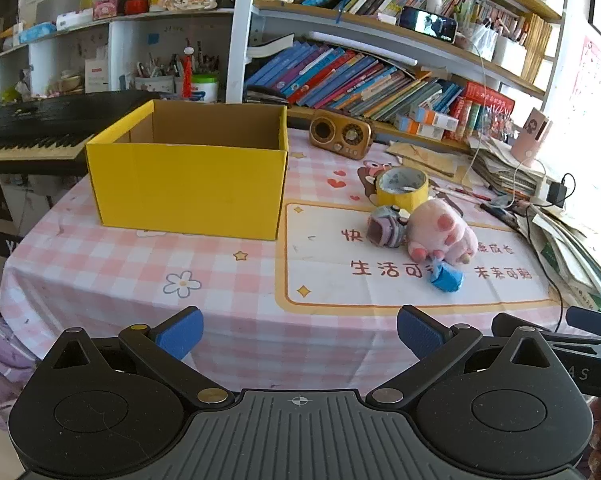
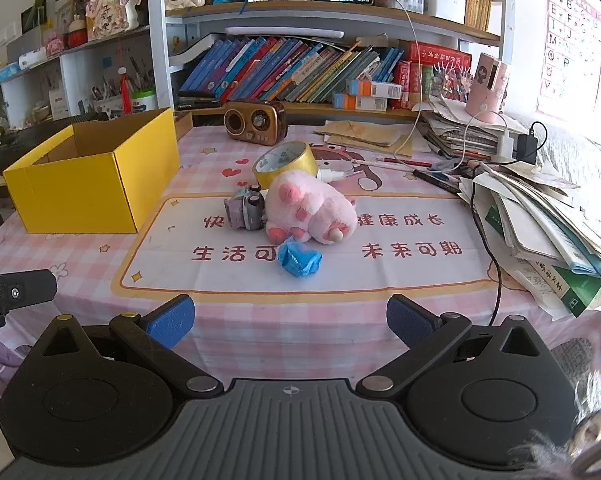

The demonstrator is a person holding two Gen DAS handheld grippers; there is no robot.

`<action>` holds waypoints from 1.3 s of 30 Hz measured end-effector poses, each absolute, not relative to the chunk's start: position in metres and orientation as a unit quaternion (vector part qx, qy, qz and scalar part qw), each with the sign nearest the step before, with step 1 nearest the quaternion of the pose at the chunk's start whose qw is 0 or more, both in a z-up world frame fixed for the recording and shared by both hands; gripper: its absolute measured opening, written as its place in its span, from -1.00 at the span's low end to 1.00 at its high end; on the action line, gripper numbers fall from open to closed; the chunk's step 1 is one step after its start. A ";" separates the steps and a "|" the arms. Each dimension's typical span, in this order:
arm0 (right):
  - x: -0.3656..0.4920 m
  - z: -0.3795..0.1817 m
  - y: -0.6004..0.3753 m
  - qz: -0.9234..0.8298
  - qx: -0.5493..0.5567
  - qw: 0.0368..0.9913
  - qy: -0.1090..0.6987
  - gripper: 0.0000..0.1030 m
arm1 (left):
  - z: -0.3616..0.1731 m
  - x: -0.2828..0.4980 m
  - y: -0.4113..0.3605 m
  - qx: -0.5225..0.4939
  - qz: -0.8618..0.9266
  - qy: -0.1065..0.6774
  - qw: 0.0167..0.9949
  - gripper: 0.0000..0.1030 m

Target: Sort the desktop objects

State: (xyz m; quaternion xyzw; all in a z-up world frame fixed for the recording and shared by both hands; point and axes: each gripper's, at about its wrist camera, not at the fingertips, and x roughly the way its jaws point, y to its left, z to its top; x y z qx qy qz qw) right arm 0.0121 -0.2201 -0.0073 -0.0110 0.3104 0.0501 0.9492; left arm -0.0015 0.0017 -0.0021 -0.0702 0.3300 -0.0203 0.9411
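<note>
My left hand-held gripper (image 1: 300,334) and right hand-held gripper (image 2: 290,320) hover spread wide and empty above the near edge of the checked tabletop (image 2: 260,320). Mid-table, a pink plush toy (image 2: 314,210) touches a small grey toy (image 2: 246,210) and a yellow tape roll (image 2: 286,162), a blue wrapper (image 2: 298,260) just before them; the open yellow box (image 1: 188,182) stands left.

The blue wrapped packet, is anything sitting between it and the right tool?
Nothing visible. The blue wrapped packet lies nearest the open right tool, with only bare tablecloth between. The pink plush toy and yellow tape roll sit behind it.
</note>
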 end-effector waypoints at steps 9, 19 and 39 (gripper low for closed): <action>0.012 -0.007 -0.220 0.050 -0.010 0.949 0.310 1.00 | 0.000 0.000 0.004 -0.075 -0.016 0.333 0.940 1.00; 0.012 -0.006 -0.220 0.051 -0.010 0.949 0.311 1.00 | 0.002 -0.001 0.005 -0.070 -0.016 0.327 0.942 1.00; 0.016 -0.005 -0.215 0.048 -0.008 0.950 0.310 1.00 | 0.004 0.002 0.010 -0.073 -0.040 0.323 0.943 1.00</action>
